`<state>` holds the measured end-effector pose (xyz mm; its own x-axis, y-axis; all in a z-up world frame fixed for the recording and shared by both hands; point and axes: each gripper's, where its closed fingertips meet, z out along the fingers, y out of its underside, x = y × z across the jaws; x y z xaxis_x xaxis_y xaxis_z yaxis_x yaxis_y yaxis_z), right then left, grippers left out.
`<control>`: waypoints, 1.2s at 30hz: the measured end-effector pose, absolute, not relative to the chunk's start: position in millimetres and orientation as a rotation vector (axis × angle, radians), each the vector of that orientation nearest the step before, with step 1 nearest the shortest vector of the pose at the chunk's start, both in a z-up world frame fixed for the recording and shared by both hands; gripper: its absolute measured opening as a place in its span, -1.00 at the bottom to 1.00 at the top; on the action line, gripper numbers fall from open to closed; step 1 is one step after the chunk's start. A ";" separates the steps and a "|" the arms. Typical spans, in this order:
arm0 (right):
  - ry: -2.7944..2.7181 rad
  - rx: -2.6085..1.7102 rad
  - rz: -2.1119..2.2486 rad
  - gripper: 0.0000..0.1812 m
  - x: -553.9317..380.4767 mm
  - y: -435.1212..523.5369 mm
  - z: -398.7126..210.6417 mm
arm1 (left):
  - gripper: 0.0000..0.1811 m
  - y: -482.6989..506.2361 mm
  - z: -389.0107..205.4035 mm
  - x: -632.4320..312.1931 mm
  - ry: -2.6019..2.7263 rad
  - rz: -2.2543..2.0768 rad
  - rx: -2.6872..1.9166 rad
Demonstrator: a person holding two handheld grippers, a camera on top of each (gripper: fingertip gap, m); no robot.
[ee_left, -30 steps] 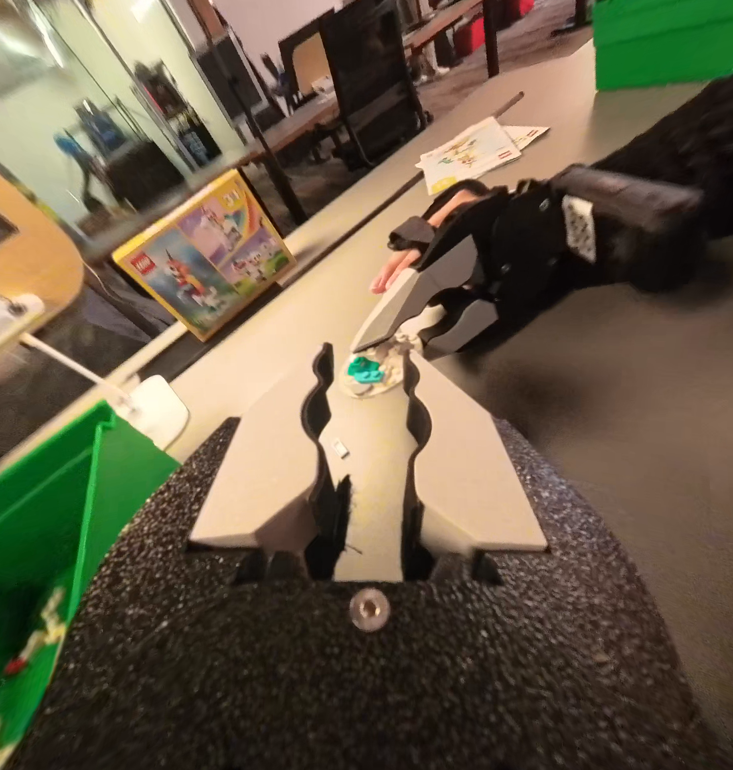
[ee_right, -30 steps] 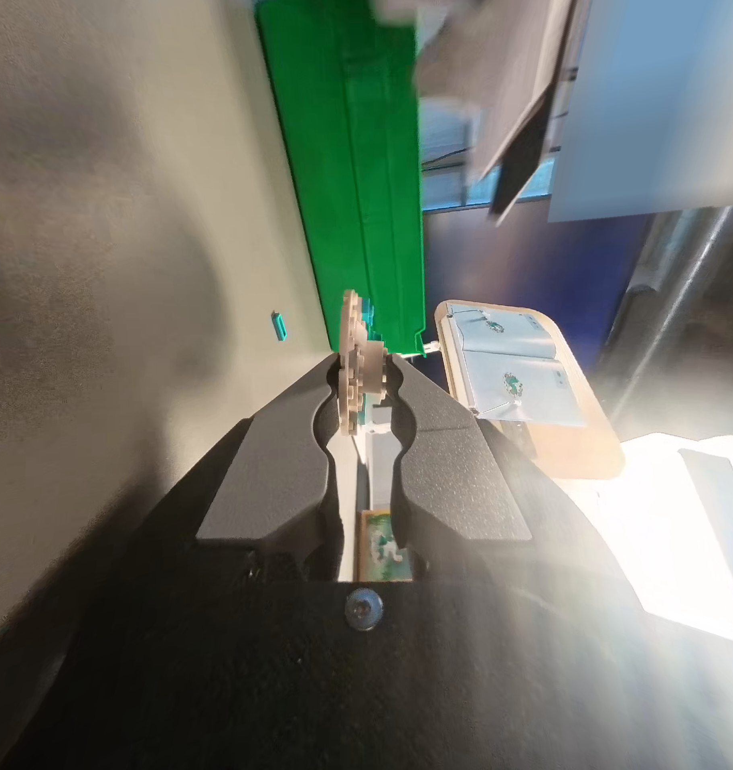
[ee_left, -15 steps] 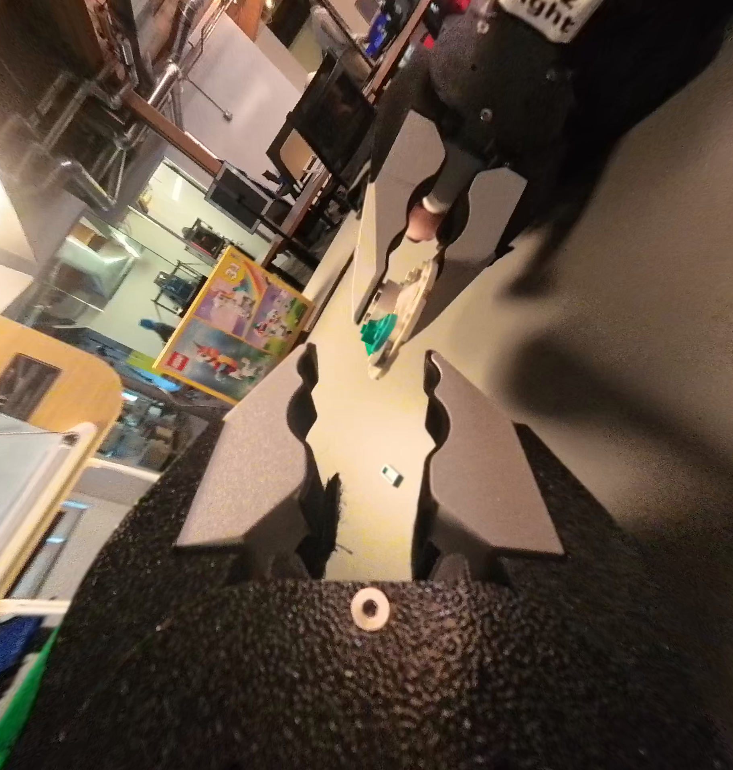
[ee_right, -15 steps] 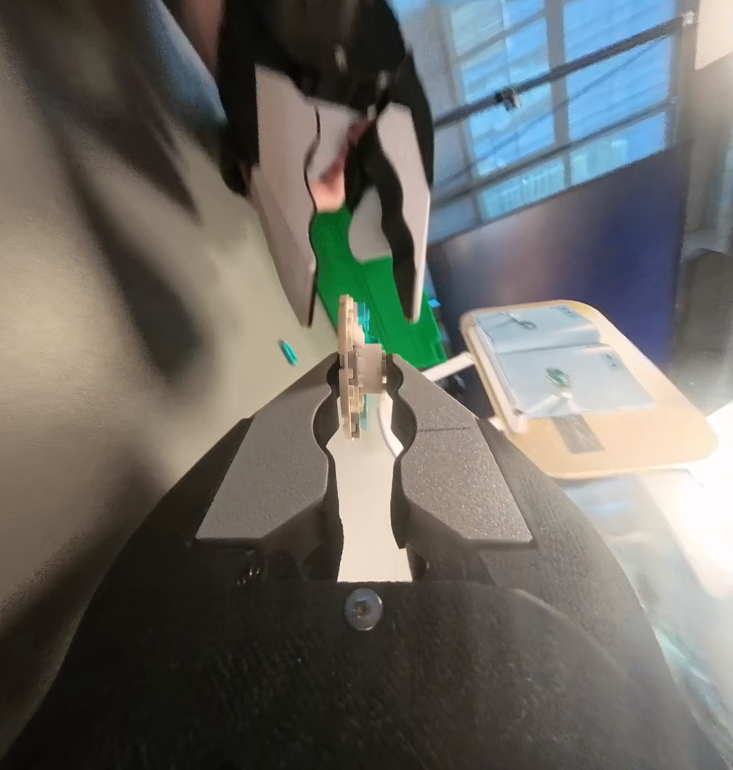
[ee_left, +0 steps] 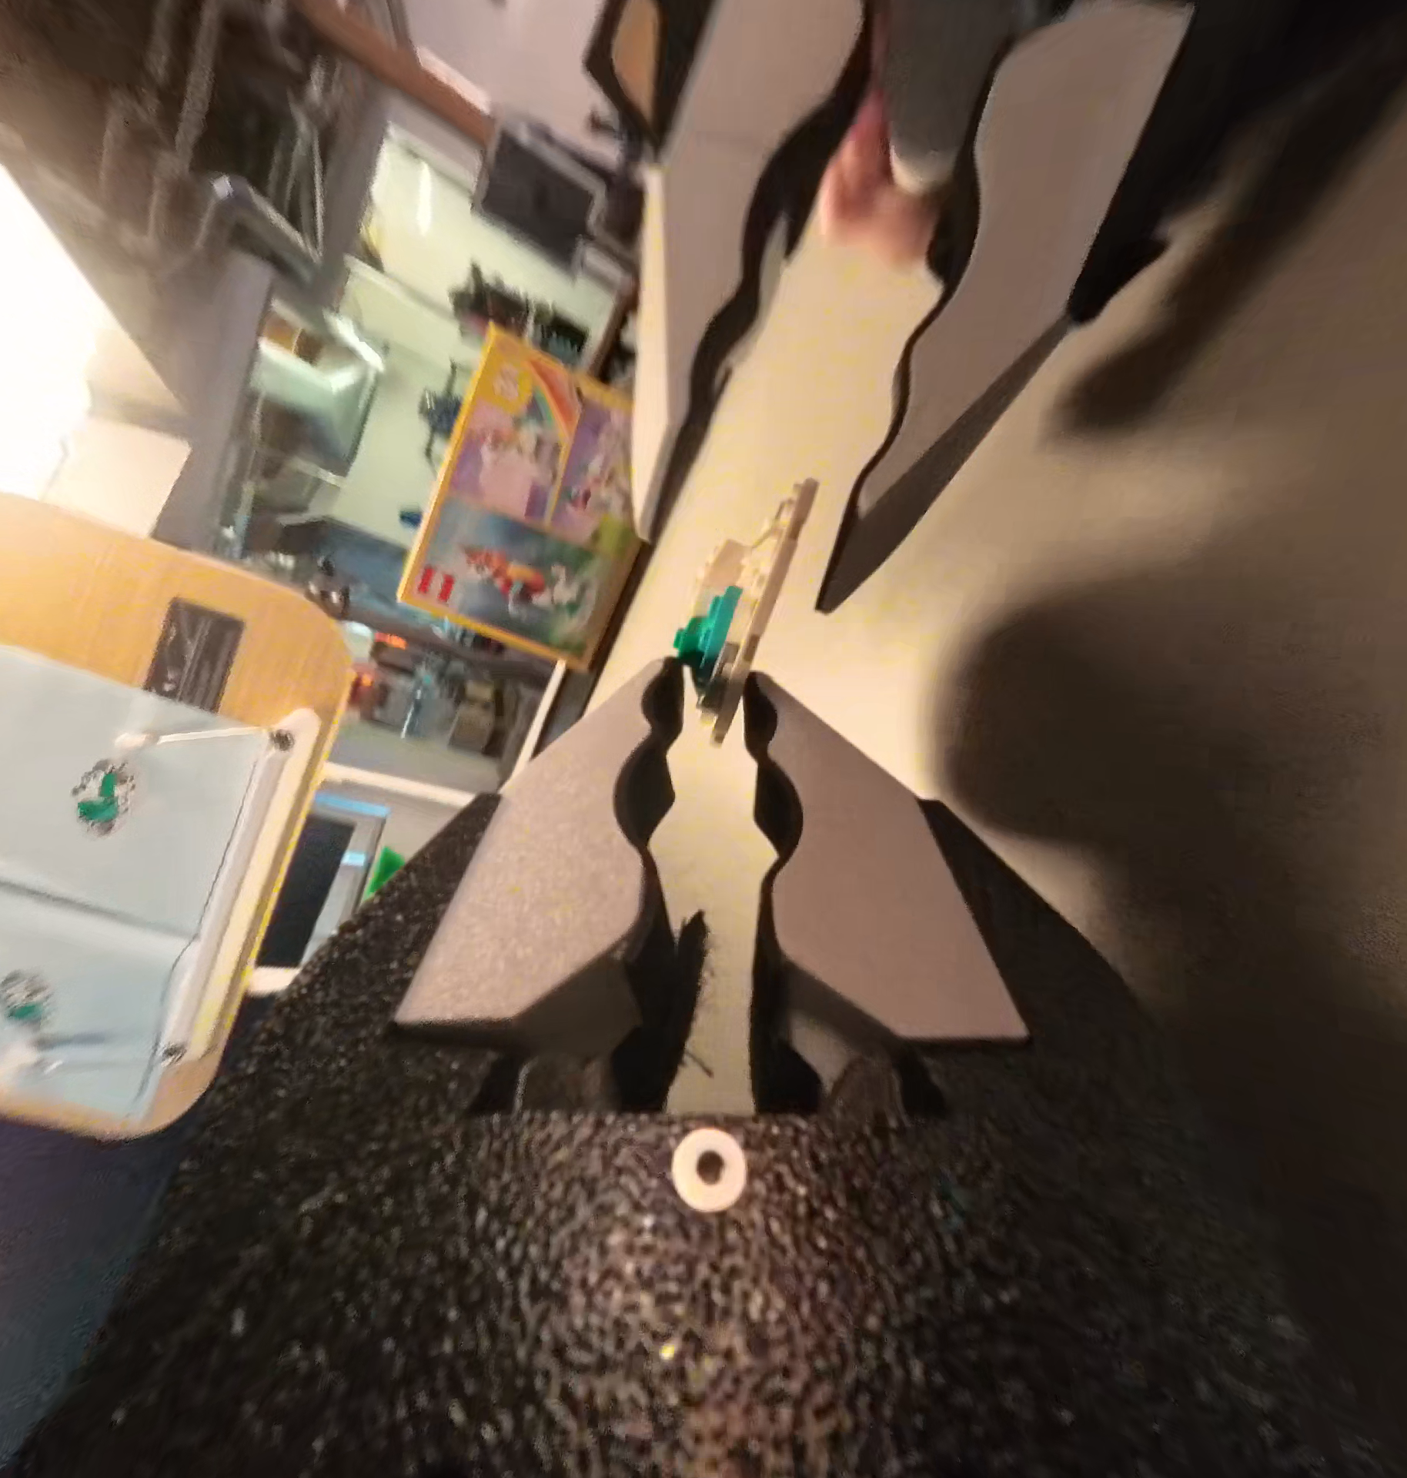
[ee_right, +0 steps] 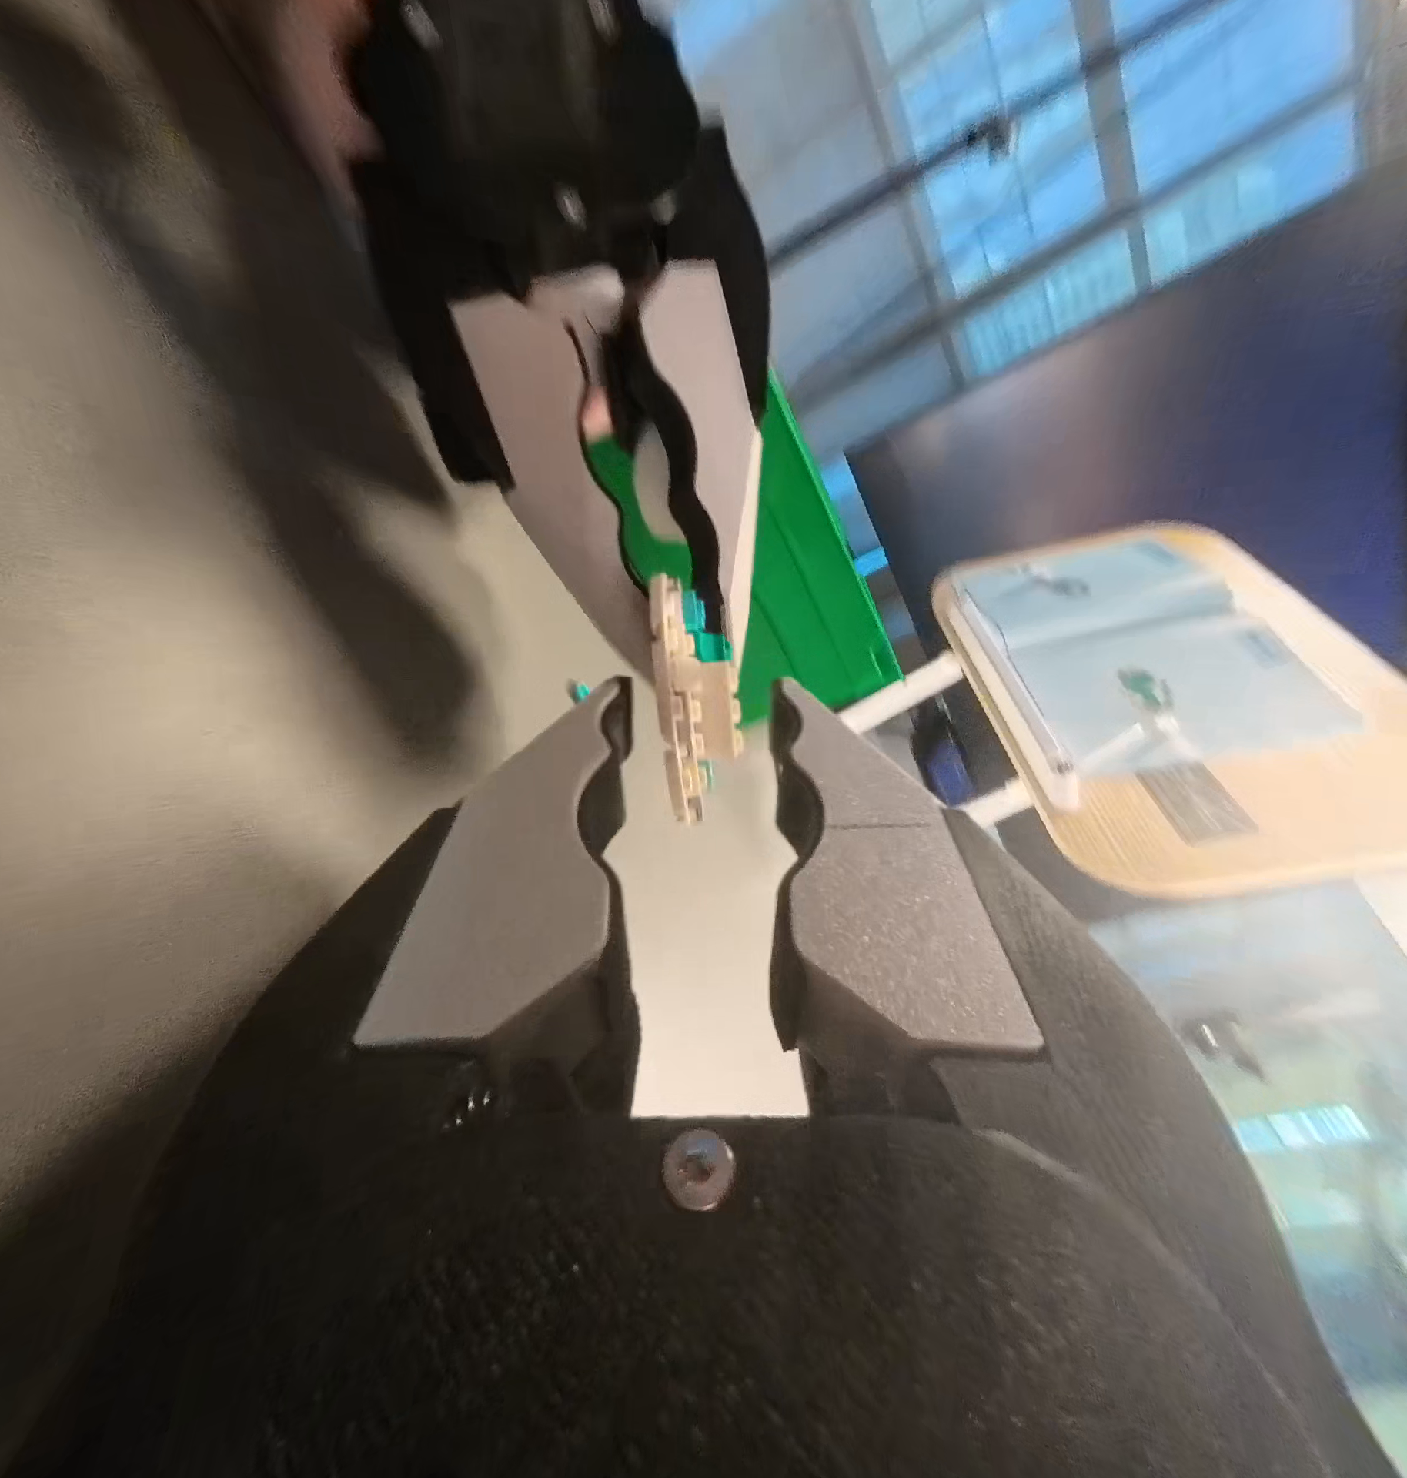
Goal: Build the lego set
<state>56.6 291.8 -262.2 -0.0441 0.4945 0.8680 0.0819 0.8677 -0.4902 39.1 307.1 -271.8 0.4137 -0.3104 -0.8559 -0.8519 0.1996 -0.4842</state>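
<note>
A small tan-and-teal lego assembly (ee_left: 739, 620) hangs on edge above the counter (ee_left: 1244, 560), pinched at its tip by the left claw (ee_left: 707, 680). The right claw (ee_right: 700, 696) is spread open around it, touching nothing. It looks light, stiff, and liable to snap apart; grip the flat plate faces.

Two tongs (ee_left: 704, 680) (ee_right: 700, 696), one tan-and-teal lego assembly (ee_left: 736, 632), one lego box (ee_left: 520, 512).

Lego assembly (ee_left: 736, 632) between left tongs (ee_left: 706, 680), right tongs (ee_right: 700, 688).
</note>
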 end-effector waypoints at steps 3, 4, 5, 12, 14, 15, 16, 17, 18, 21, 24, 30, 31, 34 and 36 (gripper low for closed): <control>-1.616 -0.514 0.197 -0.59 51.0 301.5 -269.9 | -0.86 310.7 -284.0 31.7 1.177 0.663 -1.452; -1.636 -0.505 0.147 -0.61 50.2 301.5 -274.0 | -0.86 310.8 -284.1 31.1 1.177 0.690 -1.458; -1.643 -0.491 0.104 -0.68 49.5 301.1 -275.9 | -0.86 310.7 -283.3 30.7 1.174 0.702 -1.465; -1.634 -0.448 -0.009 -0.89 50.5 305.7 -272.9 | -0.87 308.9 -276.9 32.4 1.147 0.618 -1.467; -1.640 -0.486 0.051 -0.90 51.3 306.6 -273.4 | -0.87 306.8 -276.3 34.3 1.172 0.627 -1.429; -1.647 -0.501 0.079 -0.91 51.7 306.9 -274.6 | -0.87 305.7 -276.2 35.1 1.189 0.635 -1.407; -1.660 -0.519 0.102 -0.91 52.1 308.1 -277.0 | -0.88 304.5 -276.6 36.0 1.206 0.643 -1.387; -1.683 -0.539 0.136 -0.91 52.5 308.6 -281.4 | -0.88 303.6 -280.2 36.2 1.237 0.656 -1.384; -1.714 -0.562 0.198 -0.92 53.2 307.0 -286.9 | -0.88 304.0 -285.6 34.3 1.267 0.685 -1.392; -1.755 -0.718 0.427 -0.79 57.5 306.9 -290.7 | -0.88 307.2 -293.6 26.3 1.336 0.817 -1.357; -1.682 -0.873 0.700 -0.73 62.3 306.4 -269.9 | -0.88 307.4 -296.3 26.2 1.354 0.822 -1.355; -1.686 -1.361 1.239 -0.84 61.5 290.9 -271.7 | -0.88 306.0 -297.7 35.5 1.407 0.902 -1.273; -1.698 -1.395 1.224 -0.84 60.9 290.8 -276.1 | -0.88 305.7 -297.8 37.4 1.415 0.914 -1.258; -1.748 -1.493 1.167 -0.83 59.8 289.0 -290.7 | -0.88 304.7 -297.0 41.3 1.420 0.923 -1.233; -1.756 -1.530 1.136 -0.84 59.4 290.5 -295.9 | -0.88 304.7 -296.8 42.1 1.420 0.919 -1.228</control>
<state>59.4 290.5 -295.9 -0.2070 0.9704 -0.1248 0.5119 -0.0013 -0.8590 42.1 304.7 -296.8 0.0202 -0.2156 -0.9763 -0.9790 0.1937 -0.0630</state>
